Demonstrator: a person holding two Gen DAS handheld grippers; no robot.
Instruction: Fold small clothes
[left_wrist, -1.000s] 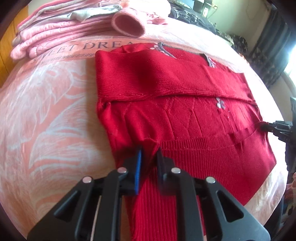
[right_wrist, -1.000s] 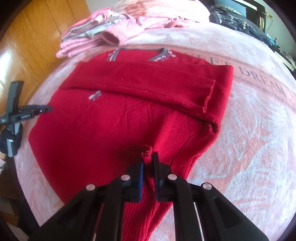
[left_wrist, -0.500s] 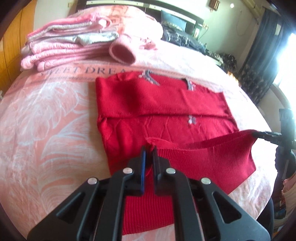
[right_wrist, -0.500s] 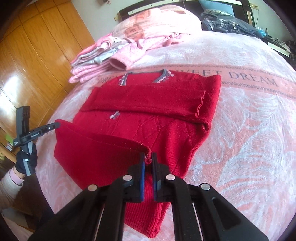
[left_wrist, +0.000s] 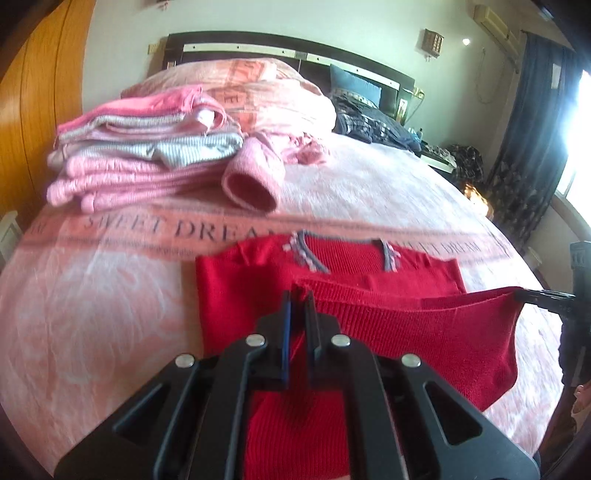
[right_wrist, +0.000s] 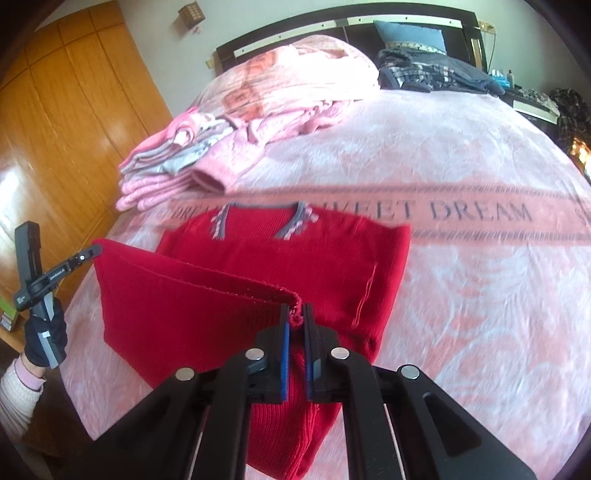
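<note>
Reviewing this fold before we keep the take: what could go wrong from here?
1. The left gripper and right gripper each pinch only a small corner of the red knitted sweater; it could slip.
2. The lifted hem sags between them, so it may land creased.

blanket lettering (right_wrist: 480, 212) blurred, sweater (left_wrist: 295, 435) bottom hidden

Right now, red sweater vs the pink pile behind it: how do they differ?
The red sweater is one garment, mid-fold, its hem lifted off the blanket; the pink pile is several garments lying flat and stacked. The sweater is pinched by the left gripper and right gripper; the pile is untouched. Both sit on the blanket.
</note>
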